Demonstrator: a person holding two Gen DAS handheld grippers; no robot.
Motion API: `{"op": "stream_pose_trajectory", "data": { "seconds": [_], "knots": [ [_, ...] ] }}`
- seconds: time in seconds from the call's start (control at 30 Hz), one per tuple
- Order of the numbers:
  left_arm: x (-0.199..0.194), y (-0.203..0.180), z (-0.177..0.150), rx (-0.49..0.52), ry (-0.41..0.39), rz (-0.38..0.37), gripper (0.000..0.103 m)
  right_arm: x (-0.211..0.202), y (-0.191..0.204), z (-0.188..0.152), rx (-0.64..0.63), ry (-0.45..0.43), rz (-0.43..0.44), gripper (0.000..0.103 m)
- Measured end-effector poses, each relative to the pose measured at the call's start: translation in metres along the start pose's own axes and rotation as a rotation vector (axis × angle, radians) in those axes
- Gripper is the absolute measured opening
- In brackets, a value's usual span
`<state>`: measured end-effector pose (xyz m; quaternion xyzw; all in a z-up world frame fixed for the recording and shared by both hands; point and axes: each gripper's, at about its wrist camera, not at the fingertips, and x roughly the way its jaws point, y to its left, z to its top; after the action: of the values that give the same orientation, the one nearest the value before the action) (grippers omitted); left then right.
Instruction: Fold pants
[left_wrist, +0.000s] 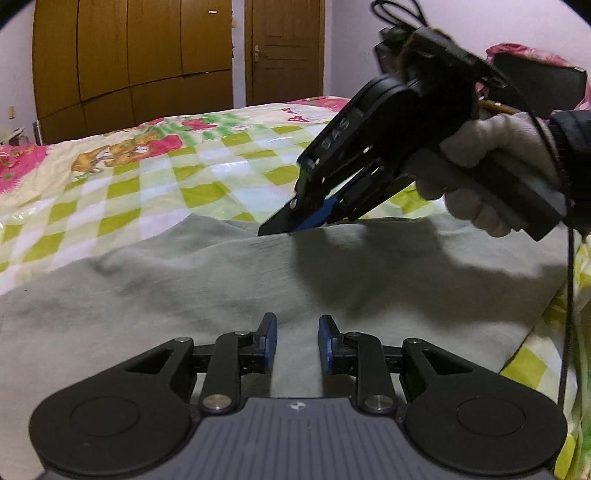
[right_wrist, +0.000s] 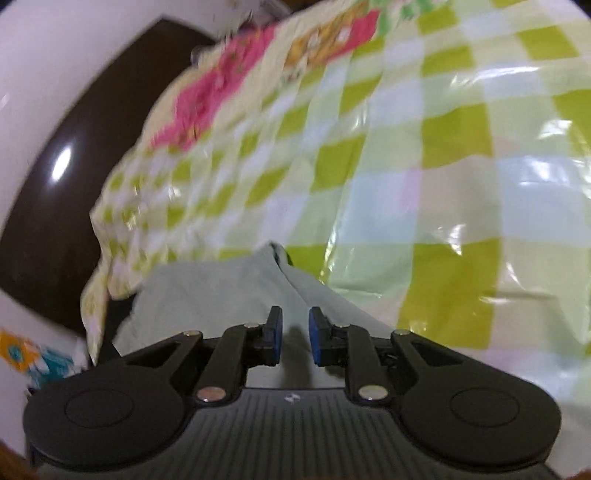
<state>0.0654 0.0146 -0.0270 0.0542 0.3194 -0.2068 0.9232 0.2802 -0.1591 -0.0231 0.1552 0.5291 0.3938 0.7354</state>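
Grey-green pants (left_wrist: 207, 280) lie spread across the near part of the bed (left_wrist: 207, 173), on a checked green-and-white cover with a glossy sheen. The cloth is rumpled, with a raised ridge along its far edge. In the right wrist view, a narrow end of the pants (right_wrist: 229, 284) reaches toward the side of the bed.

Left tool (left_wrist: 297, 341): fingers parted by a moderate gap, holding nothing, positioned just above the cloth. Right tool (left_wrist: 280, 225): tips at the far ridge of the pants; in its own view the fingers (right_wrist: 275, 334) stand apart with cloth beneath them, and no fabric is visibly pinched.

Progress: judged early. No clean fold is visible and the garment appears to be one loose layer, though layers cannot be counted. Remaining: grip an edge, fold the pants over, flatten.

Wooden wardrobe (left_wrist: 129, 62) and door (left_wrist: 284, 51) stand behind the bed.
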Motion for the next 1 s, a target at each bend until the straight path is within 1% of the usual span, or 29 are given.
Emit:
{"op": "stream_pose_trajectory", "data": {
  "seconds": [0.13,0.2,0.23,0.3,0.43,0.47,0.5,0.57,0.6,0.67,0.77,0.83,0.93,1.0],
  "knots": [
    [0.002,0.003,-0.001,-0.015,-0.005,-0.024,0.04,0.005,0.01,-0.008,-0.06,0.074,0.012,0.018],
    [0.003,0.004,-0.001,-0.021,-0.004,-0.03,0.041,0.006,0.015,-0.004,-0.104,0.1,0.019,0.018],
    [0.003,0.005,-0.001,-0.024,-0.004,-0.033,0.041,0.006,0.018,-0.003,-0.132,0.108,0.009,0.018],
    [0.003,0.004,-0.002,-0.024,-0.005,-0.036,0.041,0.013,0.021,0.002,-0.183,0.11,-0.053,0.015],
    [0.001,0.003,-0.002,-0.03,-0.008,-0.04,0.042,0.01,0.02,0.01,-0.215,0.107,-0.062,0.015],
    [0.001,0.002,-0.003,-0.031,-0.008,-0.042,0.042,0.007,0.021,0.01,-0.234,0.104,-0.063,0.017],
    [0.002,0.003,-0.002,-0.032,-0.008,-0.044,0.042,0.005,0.022,0.009,-0.251,0.1,-0.07,0.023],
    [0.004,0.004,-0.002,-0.032,-0.007,-0.047,0.043,0.004,0.021,0.007,-0.264,0.105,-0.073,0.029],
    [0.005,0.004,-0.002,-0.032,-0.006,-0.049,0.043,0.004,0.021,0.006,-0.267,0.109,-0.076,0.029],
    [0.006,0.005,-0.002,-0.029,-0.003,-0.05,0.044,0.004,0.019,0.003,-0.259,0.125,-0.052,0.03],
    [0.008,0.005,-0.001,-0.027,-0.001,-0.051,0.045,0.013,0.022,0.003,-0.27,0.154,-0.042,0.031],
    [0.009,0.006,-0.001,-0.028,-0.001,-0.052,0.045,0.009,0.023,0.004,-0.27,0.172,-0.02,0.031],
    [0.011,0.004,0.0,-0.026,0.0,-0.054,0.047,0.003,0.027,0.006,-0.296,0.173,0.008,0.031],
    [0.011,0.004,-0.001,-0.021,0.0,-0.053,0.048,0.008,0.025,0.008,-0.293,0.187,-0.005,0.031]
  ]
}}
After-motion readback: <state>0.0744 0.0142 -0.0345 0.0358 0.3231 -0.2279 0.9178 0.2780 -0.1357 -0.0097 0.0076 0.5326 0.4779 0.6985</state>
